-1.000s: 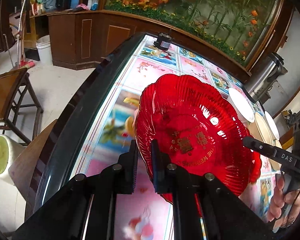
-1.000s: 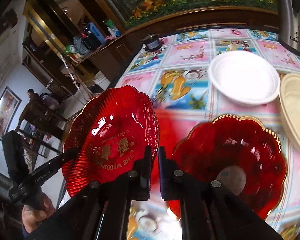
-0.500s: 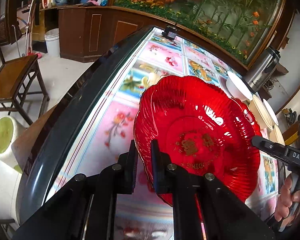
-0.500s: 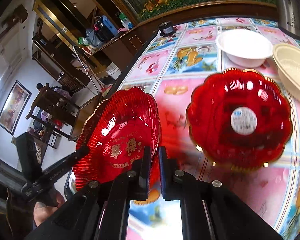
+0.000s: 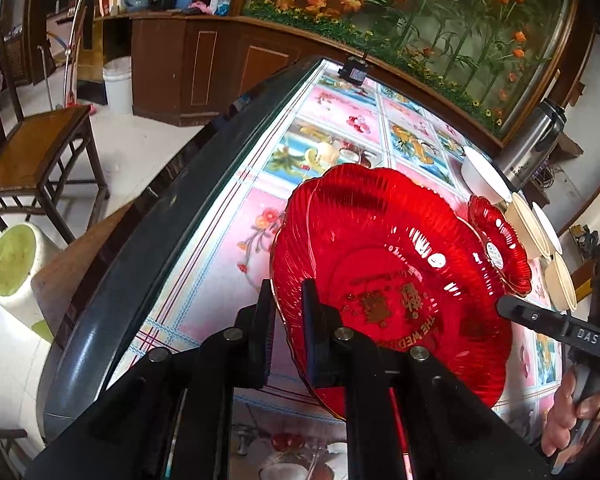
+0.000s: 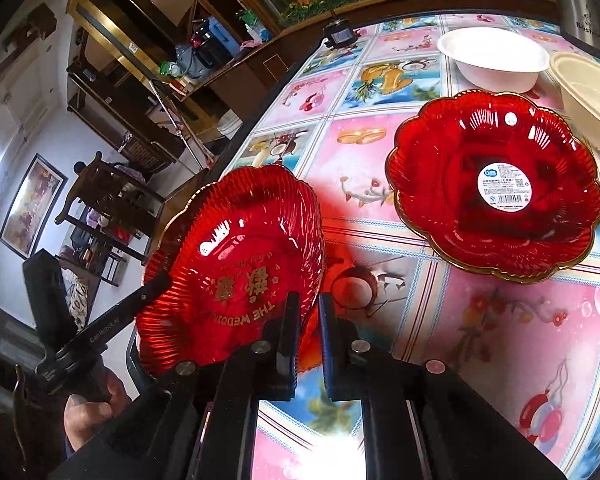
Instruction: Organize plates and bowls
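Over the fruit-patterned worktop point(image 6: 512, 344), both grippers pinch opposite rims of the tilted red wedding plate point(image 5: 384, 276), left gripper point(image 5: 288, 312) and right gripper point(image 6: 309, 320) fingers closed on it: likely stiff, slick, brittle, best held by its edge.

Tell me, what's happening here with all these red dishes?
A person is tidying dishes using two hand-held grippers. Both the left gripper and the right gripper are clamped on opposite edges of one red wedding plate, held tilted above the table. A second red plate with a white sticker lies flat on the table, and a white bowl and a cream bowl sit beyond it. The held plate is not yet set down anywhere.
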A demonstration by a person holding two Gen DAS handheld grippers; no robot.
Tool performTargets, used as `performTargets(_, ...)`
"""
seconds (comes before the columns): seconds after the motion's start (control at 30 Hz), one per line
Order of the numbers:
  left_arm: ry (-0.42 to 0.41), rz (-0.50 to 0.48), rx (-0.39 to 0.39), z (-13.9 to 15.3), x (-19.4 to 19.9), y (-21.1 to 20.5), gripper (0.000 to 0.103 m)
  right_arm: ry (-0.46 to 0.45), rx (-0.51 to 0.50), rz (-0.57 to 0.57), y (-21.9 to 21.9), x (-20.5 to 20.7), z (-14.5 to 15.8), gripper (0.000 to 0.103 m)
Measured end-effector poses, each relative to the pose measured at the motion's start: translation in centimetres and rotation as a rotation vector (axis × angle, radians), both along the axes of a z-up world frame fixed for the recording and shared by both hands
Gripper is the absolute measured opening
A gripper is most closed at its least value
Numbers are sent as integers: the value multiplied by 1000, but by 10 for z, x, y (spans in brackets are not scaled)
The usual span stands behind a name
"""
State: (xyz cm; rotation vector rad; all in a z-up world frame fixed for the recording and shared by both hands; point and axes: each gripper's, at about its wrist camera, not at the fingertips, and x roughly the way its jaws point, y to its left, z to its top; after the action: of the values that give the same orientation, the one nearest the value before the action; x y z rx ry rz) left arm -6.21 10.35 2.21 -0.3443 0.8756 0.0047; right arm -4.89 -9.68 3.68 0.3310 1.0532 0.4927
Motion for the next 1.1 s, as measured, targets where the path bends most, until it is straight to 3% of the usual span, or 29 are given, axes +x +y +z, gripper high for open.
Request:
performTargets(0.13,4,11,-20,-1,-3,6,18,-42,-26,17,1,-3,9,16)
performTargets(0.2,-9,32,-19,0,-8,10,44,-71,-31,9,-4,-4,15,16)
performTargets(0.23,-29,47,-30,3,-12,14,47,-81,-24,-2,-10,-5,18,16)
performTargets(0.33,-90,79,-23,12,-23,19,48,-110,4,-32,-29,-4,27,18)
performTargets(0.47,-197,49,15,34,-36,7,48,-149,-5,-104,-57,-4,34,24)
performTargets(0.53,-232,14,33,44,-38,-5,54,-154,-6,-139,-72,-3,34,24)
performTargets(0.6,-251,-29,52,52,-37,-23,67,-161,-9,-170,-85,-5,35,24)
performTargets(0.83,-201,-196,80,60,-15,-86,67,-175,-62,-283,-129,-12,26,28)
performTargets(0.93,-200,-249,115,65,-10,-119,67,-181,-117,-342,-146,-16,21,33)
performTargets(1.1,-200,-331,176,66,-2,-178,67,-230,-178,-452,-171,-16,12,34)
